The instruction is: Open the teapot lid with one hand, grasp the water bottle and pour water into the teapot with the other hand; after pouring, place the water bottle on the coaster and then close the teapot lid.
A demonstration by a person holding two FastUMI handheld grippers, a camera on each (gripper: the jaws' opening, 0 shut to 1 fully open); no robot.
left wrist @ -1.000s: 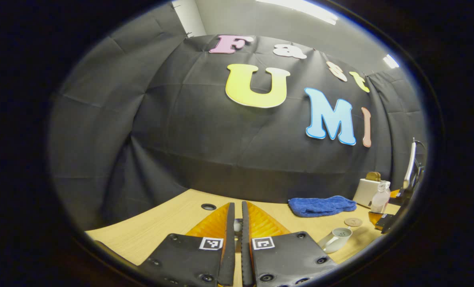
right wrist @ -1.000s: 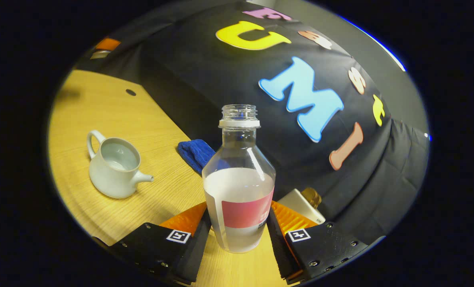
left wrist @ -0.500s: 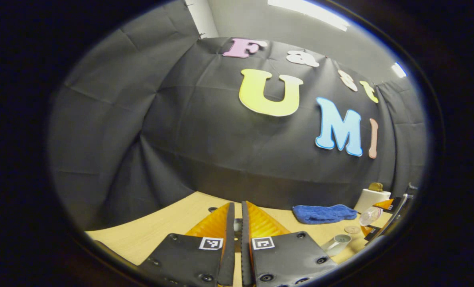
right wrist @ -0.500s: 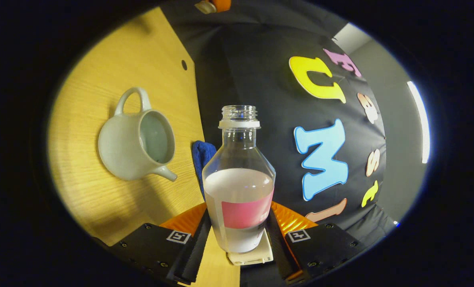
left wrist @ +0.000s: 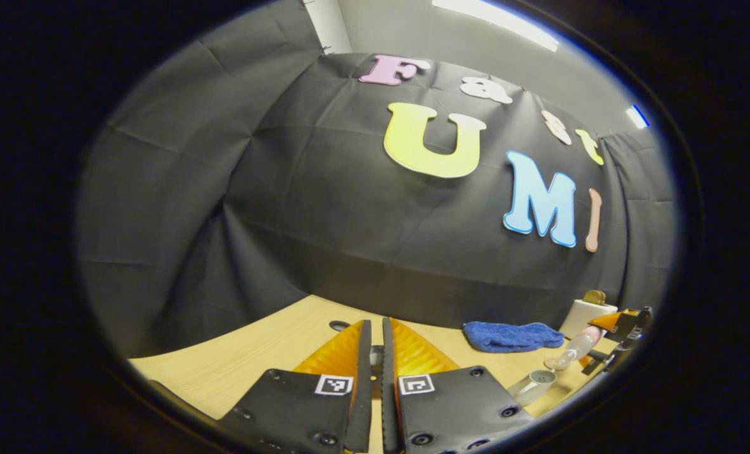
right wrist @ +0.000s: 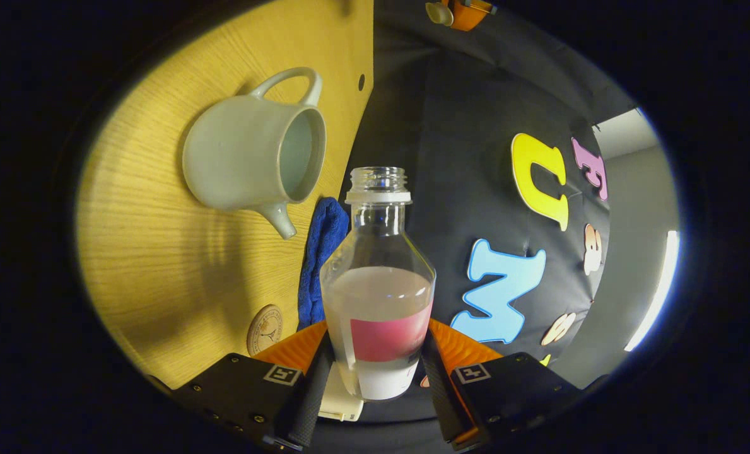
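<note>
Clear plastic, open at the neck and about half full of water, is what our right tongs [right wrist: 375, 372] hold: the uncapped water bottle with a red label band [right wrist: 378, 284] sits between both fingers, which press on its lower body from either side. In the right gripper view the pale wooden desk [right wrist: 160, 252] appears turned on its side, and the pale grey-green ceramic teapot with a loop handle and short spout [right wrist: 255, 154] stands lidless on it, its open mouth facing the bottle's neck, the two near but apart. A folded blue cloth [right wrist: 321, 258] lies just beyond the teapot's spout, against the black wall. Near the tongs' left finger we see a small round wooden coaster [right wrist: 265, 329] flat on the desk, with nothing on it. A white boxy object [right wrist: 340, 398] shows behind the bottle's base.

From the left gripper view, our left tongs [left wrist: 375, 362] are nearly closed, with a thin gap between the fingers. A small pale shape sits in that gap, and we cannot tell what it is. Far off at the right edge we see the bottle [left wrist: 570, 350] tilted with its neck down over the teapot [left wrist: 534, 384], held by the other tongs [left wrist: 614, 343], with the cloth [left wrist: 510, 334] behind them.
</note>
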